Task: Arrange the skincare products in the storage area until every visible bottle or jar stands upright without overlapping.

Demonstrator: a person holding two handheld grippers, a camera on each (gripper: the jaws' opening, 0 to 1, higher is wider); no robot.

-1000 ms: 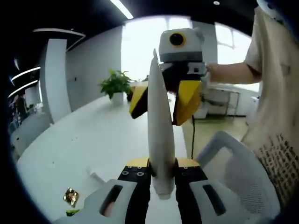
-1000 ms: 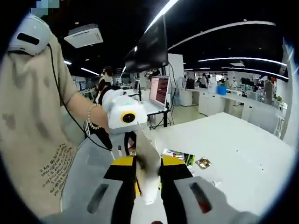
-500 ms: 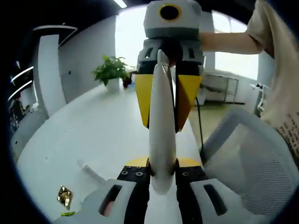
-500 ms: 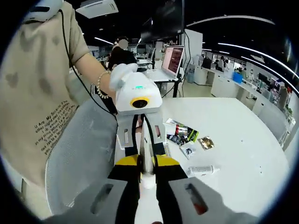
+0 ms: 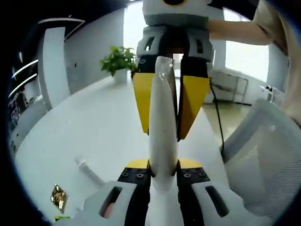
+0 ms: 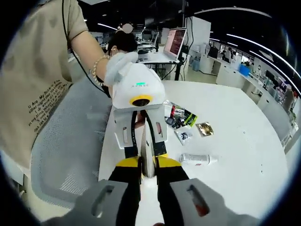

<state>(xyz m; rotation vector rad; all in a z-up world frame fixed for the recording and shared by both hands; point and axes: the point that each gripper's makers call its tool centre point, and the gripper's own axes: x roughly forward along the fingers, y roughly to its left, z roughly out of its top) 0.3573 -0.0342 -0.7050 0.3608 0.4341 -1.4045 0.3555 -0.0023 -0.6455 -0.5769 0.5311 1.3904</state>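
White tube [image 5: 162, 127] pinched by both left claw [image 5: 162, 170] and right claw [image 6: 148, 168], label unreadable

You have a white table [image 6: 244, 141] under you, with a grey mesh chair [image 6: 66, 155] pulled up beside it. A potted plant [image 5: 120, 63] stands at the table's far end. Behind the chair a laptop [image 6: 174, 42] sits open on a desk, and what may be a gold foil wrapper [image 5: 58, 197] lies on the table
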